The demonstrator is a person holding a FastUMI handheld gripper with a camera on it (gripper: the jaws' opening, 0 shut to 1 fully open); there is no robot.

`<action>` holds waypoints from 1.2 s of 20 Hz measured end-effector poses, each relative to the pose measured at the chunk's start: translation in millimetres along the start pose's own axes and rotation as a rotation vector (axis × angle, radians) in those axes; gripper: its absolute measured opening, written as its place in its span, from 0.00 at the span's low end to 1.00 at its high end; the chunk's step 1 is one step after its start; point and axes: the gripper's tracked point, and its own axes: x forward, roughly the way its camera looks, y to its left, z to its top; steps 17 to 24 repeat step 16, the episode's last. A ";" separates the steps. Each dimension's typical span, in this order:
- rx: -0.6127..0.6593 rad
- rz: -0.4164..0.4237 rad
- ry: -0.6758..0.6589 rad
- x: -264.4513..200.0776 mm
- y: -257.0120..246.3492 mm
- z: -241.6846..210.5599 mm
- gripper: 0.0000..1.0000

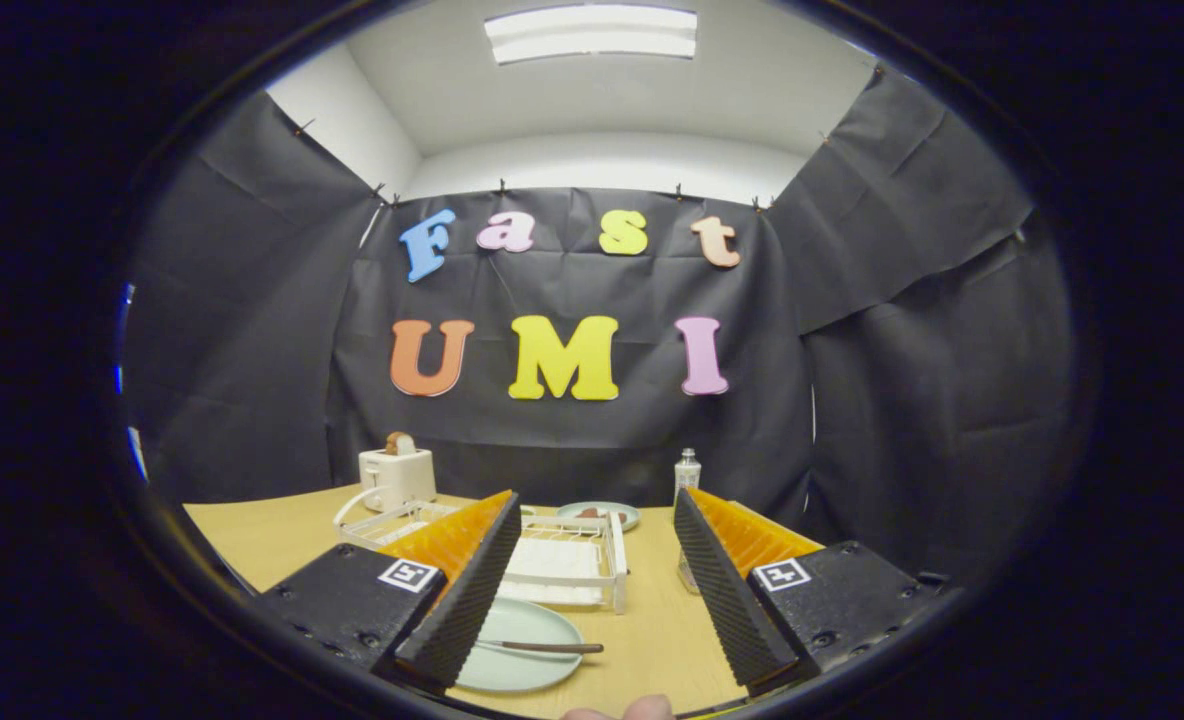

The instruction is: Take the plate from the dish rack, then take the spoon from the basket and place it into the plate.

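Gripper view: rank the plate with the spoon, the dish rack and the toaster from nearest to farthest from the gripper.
The gripper is open, holding nothing.
1. Plate with spoon, by the left finger, on the table.
2. Dish rack, just beyond the plate.
3. Toaster, far left, at the booth's wall.

Gripper (592,575) body as we see it, two fingers spread with nothing between them.
We note ribbed wedge fingers (462,600), each on a black screwed block carrying a square white fiducial tag; ridged side panels behind.
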 end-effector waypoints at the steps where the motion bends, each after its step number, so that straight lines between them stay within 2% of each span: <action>1: 0.006 -0.004 -0.001 0.9 0.2 -1.5 0.99; 8: 0.029 0.034 0.007 20.7 11.4 8.1 0.99; 13: 0.108 0.063 -0.003 32.4 17.6 23.2 0.99; 24: 0.087 0.059 -0.019 29.2 21.2 11.8 0.98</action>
